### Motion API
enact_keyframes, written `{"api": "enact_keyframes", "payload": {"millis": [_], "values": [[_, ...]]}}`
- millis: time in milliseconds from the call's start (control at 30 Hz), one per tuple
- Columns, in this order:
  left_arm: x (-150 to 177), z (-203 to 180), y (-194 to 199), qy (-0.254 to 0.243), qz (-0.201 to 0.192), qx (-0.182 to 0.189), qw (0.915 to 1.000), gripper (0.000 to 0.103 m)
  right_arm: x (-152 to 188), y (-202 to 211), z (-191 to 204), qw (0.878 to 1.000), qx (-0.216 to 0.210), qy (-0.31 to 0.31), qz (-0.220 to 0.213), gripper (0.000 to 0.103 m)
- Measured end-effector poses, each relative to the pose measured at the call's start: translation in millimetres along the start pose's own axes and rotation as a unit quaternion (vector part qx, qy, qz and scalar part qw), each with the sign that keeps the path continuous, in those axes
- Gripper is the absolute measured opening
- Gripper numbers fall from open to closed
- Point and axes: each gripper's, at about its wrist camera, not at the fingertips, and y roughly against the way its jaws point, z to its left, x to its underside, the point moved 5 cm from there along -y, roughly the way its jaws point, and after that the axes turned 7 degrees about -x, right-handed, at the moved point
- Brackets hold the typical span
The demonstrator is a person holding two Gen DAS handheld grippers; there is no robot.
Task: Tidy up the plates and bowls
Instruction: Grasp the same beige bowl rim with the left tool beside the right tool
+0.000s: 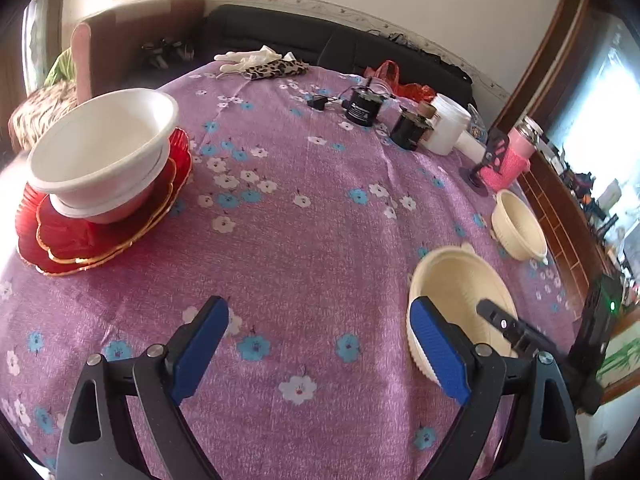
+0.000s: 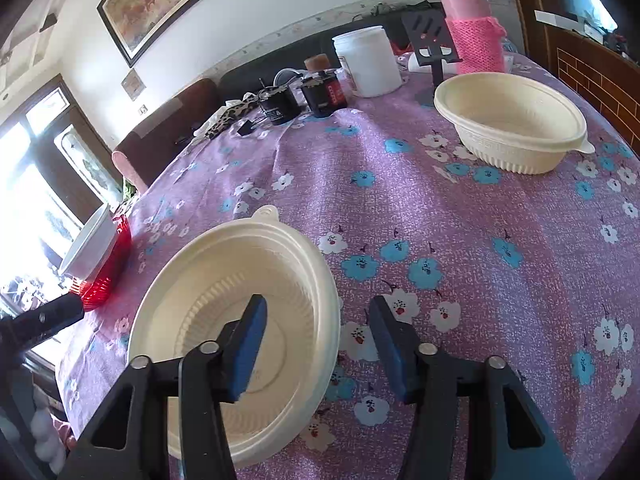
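Two white bowls [image 1: 104,152] sit nested on a stack of red plates [image 1: 100,240] at the left of the purple flowered tablecloth [image 1: 300,208]. My left gripper [image 1: 320,320] hovers open over bare cloth, its right finger beside a cream ribbed bowl [image 1: 456,280]. My right gripper [image 2: 320,328] straddles that cream bowl's [image 2: 240,264] right rim: the left finger is inside, the right finger outside, and neither pad presses on the rim. A second cream bowl [image 2: 512,120] stands farther back on the right. The white bowls [image 2: 90,244] and red plates [image 2: 110,268] show at the far left.
At the back of the table stand a pink-sleeved flask [image 2: 472,28], a white jar [image 2: 370,62], dark jars [image 2: 324,94], a black phone stand [image 2: 432,40] and a leopard-print cloth [image 1: 272,70] with white gloves [image 1: 248,58]. The table edge drops off right of the cream bowls.
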Motion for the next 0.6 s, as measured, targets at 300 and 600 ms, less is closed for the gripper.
{"api": "enact_keyframes", "payload": {"millis": [300, 600], "values": [[6.9, -42.7, -29.4, -0.045, 0.025, 0.017, 0.9985, 0.092, 0.6, -2.2, 1.8, 1.0, 0.007, 0.008, 0.002, 0.043], [24.3, -99.1, -63.0, -0.122, 0.069, 0.038, 0.9894, 0.018, 8.9, 7.4, 2.6, 1.0, 0.019, -0.013, 0.006, 0.036]]}}
